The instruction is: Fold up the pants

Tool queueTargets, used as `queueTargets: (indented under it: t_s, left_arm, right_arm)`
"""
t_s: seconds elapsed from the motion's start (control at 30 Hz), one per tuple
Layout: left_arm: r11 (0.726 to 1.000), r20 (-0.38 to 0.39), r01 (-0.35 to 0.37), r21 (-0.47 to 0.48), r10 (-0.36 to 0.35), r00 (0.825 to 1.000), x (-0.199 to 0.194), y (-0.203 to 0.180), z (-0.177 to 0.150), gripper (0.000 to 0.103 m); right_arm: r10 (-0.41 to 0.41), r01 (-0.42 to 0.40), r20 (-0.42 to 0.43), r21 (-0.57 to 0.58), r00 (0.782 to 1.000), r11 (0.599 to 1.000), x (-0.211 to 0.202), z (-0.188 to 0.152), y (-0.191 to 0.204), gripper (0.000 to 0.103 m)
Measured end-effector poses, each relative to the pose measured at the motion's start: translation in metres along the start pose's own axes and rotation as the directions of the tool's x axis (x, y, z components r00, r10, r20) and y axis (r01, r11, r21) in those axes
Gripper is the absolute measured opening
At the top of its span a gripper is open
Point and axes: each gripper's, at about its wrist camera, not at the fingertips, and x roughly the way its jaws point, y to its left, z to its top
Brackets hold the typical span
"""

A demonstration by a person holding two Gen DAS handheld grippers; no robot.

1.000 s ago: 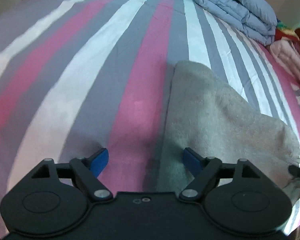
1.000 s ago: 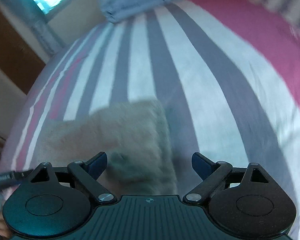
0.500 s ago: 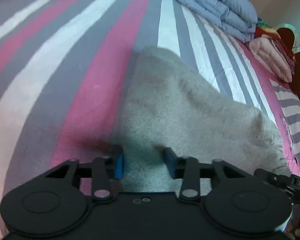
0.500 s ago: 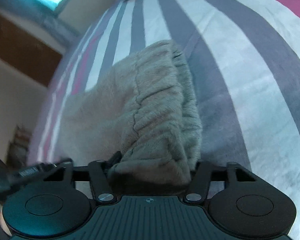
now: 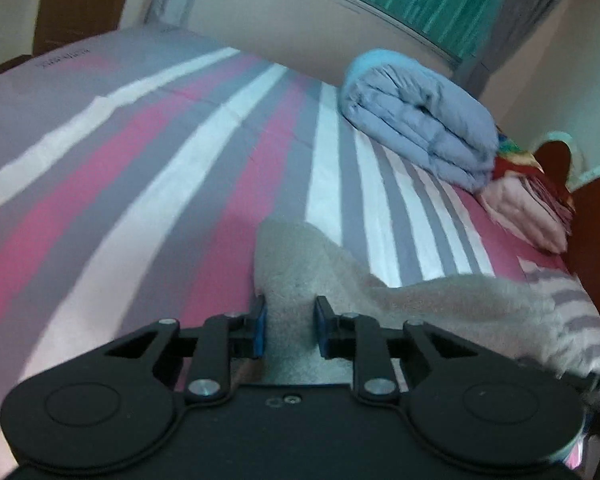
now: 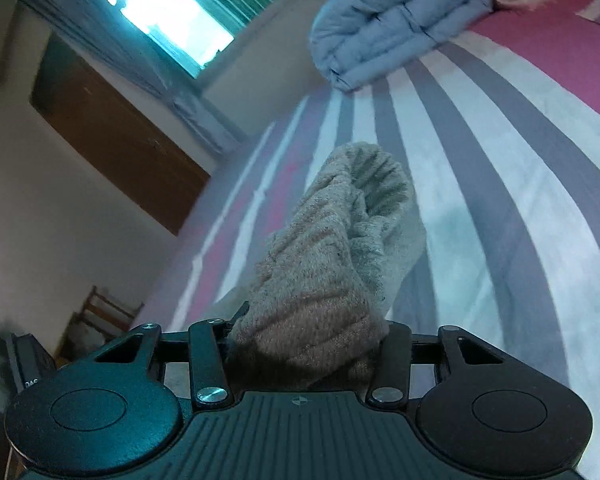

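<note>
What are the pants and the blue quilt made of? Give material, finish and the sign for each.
Pants: looks like soft fleece or plush knit, beige, matte; fuzzy nap and a ribbed, gathered waistband show.
Quilt: probably thin woven shell over padding, smooth with slight sheen; stitched puffy channels show in its folded layers.

The bed sheet [image 5: 148, 184] has long stripes in pink, grey and white. The pants [image 6: 324, 280] are beige-grey, fuzzy, with a ribbed part. At the far edge of the bed lies a light blue quilt [image 5: 416, 116], beside it a pale pink folded cloth [image 5: 524, 212]. The left gripper [image 5: 290, 328] is black with blue pads [image 5: 261, 330].
</note>
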Motion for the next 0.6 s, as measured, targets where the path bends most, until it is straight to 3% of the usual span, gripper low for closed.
queueTargets:
  t_s: [0.07,0.13,0.17,0.2,0.23,0.27,0.33,0.4,0.47,0.5,0.6]
  left_arm:
    - [0.996,-0.014,-0.058,0.070,0.059,0.998,0.017,-0.001,-0.005,0.016]
    - [0.983,-0.143,-0.135,0.123,0.152,0.978,0.047,0.003,-0.020,0.022]
    - [0.981,-0.175,-0.152,0.122,0.172,0.969,0.055,0.008,-0.026,0.026]
    - [0.984,-0.167,-0.140,0.109,0.157,0.973,0.053,0.013,-0.031,0.027]
    - [0.987,-0.152,-0.130,0.099,0.144,0.978,0.046,0.015,-0.033,0.027]
    - [0.986,-0.145,-0.129,0.102,0.143,0.979,0.040,0.016,-0.032,0.026]
    - [0.983,-0.098,-0.132,0.127,0.145,0.985,0.027,0.012,-0.027,0.024]
    - [0.974,-0.060,-0.134,0.182,0.147,0.987,0.019,0.003,-0.018,0.024]
    - [0.967,-0.063,-0.114,0.230,0.132,0.989,0.027,-0.012,-0.011,0.036]
    - [0.965,-0.071,-0.108,0.237,0.128,0.989,0.034,-0.017,-0.009,0.037]
    - [0.967,-0.125,-0.102,0.232,0.134,0.983,0.042,-0.018,-0.025,0.037]
  right_arm:
    - [-0.026,0.026,-0.014,-0.007,1.000,1.000,0.014,0.002,-0.005,0.046]
    - [-0.097,0.094,-0.045,-0.055,0.994,0.994,0.039,-0.009,-0.015,0.047]
    - [-0.141,0.138,-0.089,-0.035,0.986,0.990,0.053,-0.018,-0.024,0.053]
    - [-0.179,0.180,-0.137,-0.007,0.974,0.984,0.058,-0.028,-0.038,0.061]
    - [-0.222,0.228,-0.178,0.016,0.959,0.974,0.063,-0.034,-0.047,0.061]
    - [-0.212,0.221,-0.176,0.033,0.961,0.975,0.060,-0.037,-0.052,0.061]
    - [-0.196,0.198,-0.135,0.006,0.971,0.980,0.042,-0.036,-0.048,0.063]
    - [-0.238,0.232,-0.063,-0.089,0.969,0.969,0.024,-0.029,-0.030,0.066]
    - [-0.238,0.238,0.014,-0.151,0.971,0.960,0.014,-0.018,-0.009,0.078]
    - [-0.236,0.244,0.062,-0.191,0.970,0.951,0.012,-0.012,0.004,0.082]
    - [-0.246,0.255,0.069,-0.329,0.967,0.909,0.031,-0.005,0.036,0.082]
